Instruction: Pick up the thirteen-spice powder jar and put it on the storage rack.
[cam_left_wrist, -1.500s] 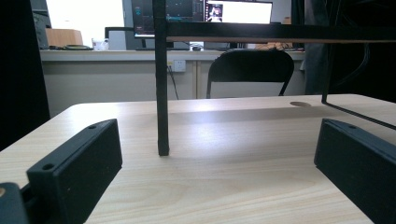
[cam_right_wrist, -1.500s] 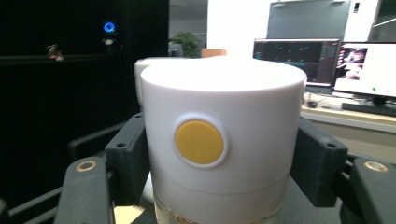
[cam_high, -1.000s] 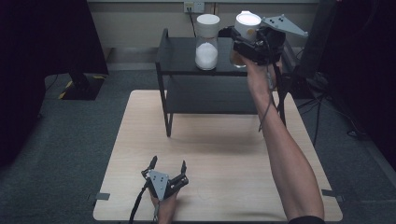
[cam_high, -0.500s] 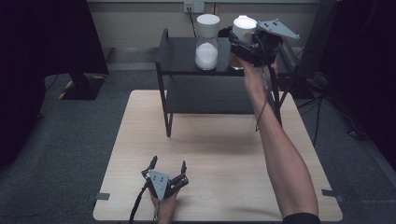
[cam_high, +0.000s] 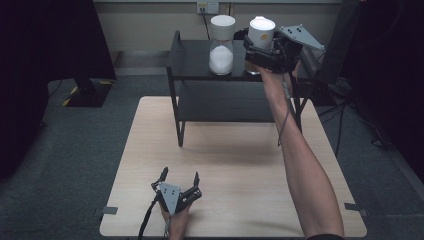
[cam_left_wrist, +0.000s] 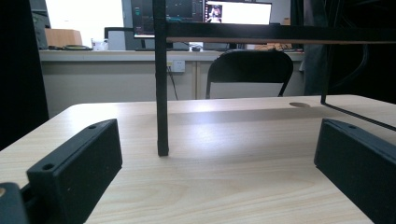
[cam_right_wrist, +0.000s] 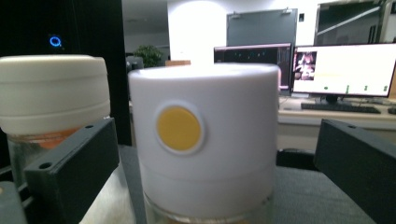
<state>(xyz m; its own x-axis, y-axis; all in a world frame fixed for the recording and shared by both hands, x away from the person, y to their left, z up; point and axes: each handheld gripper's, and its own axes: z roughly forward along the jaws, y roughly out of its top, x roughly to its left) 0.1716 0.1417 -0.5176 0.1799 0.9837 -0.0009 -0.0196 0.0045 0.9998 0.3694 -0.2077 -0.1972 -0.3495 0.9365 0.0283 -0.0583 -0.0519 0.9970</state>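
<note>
Right gripper (cam_high: 260, 52) up at black shelf (cam_high: 192, 60), jaws spread wide either side of jar (cam_right_wrist: 205, 140) with white lid and yellow dot, not yet pinching. Jar stands on shelf top, second jar (cam_high: 221, 45) just beside it. Left gripper (cam_high: 179, 181) rests low on table (cam_high: 240, 170), jaws spread, empty. Judged: approach done; grasp and lift of jar left.

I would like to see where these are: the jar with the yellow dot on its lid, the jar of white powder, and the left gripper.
jar with the yellow dot (cam_right_wrist: 201, 154), right gripper view, white lid wall.
jar of white powder (cam_high: 221, 56), high view, glass body.
left gripper (cam_high: 179, 177), high view, between its fingertips.
</note>
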